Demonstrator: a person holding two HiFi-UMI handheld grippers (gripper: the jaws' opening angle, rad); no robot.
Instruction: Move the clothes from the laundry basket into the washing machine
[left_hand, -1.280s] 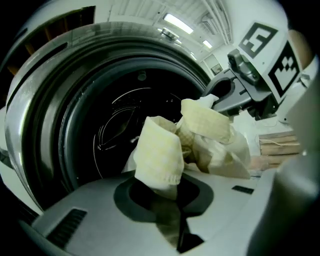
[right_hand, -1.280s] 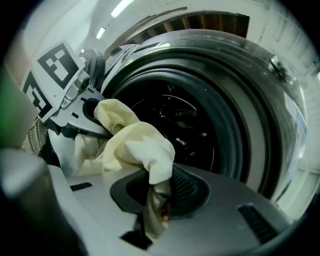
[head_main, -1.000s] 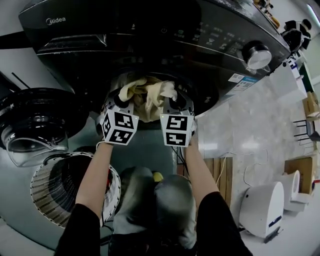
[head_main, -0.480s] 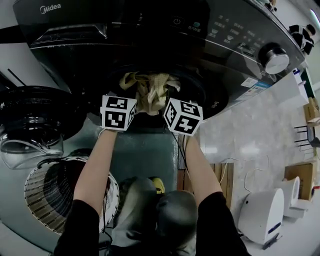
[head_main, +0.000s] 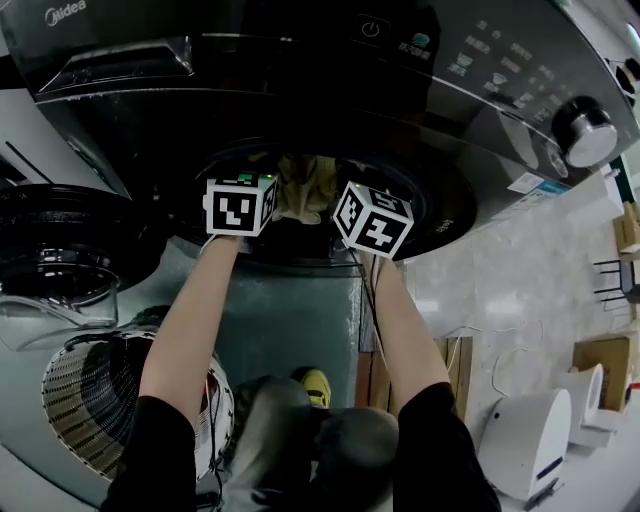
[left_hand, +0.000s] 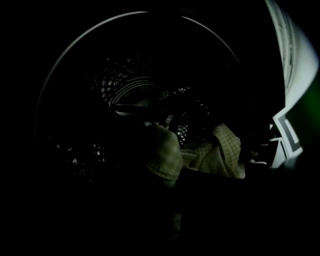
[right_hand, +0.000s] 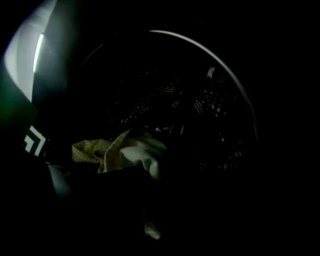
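Yellow cloth (head_main: 305, 190), clamped by left tongs (left_hand: 167, 175) and right tongs (right_hand: 145, 190), has gone deeper into the drum (left_hand: 125, 95).

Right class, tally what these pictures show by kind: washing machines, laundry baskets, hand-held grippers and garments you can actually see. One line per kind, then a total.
dark front-loading washing machine: 1
white slatted round laundry basket: 1
hand-held grippers with marker cubes: 2, the left gripper and the right gripper
pale yellow checked garment, gripped by both at the drum mouth: 1
Total: 5
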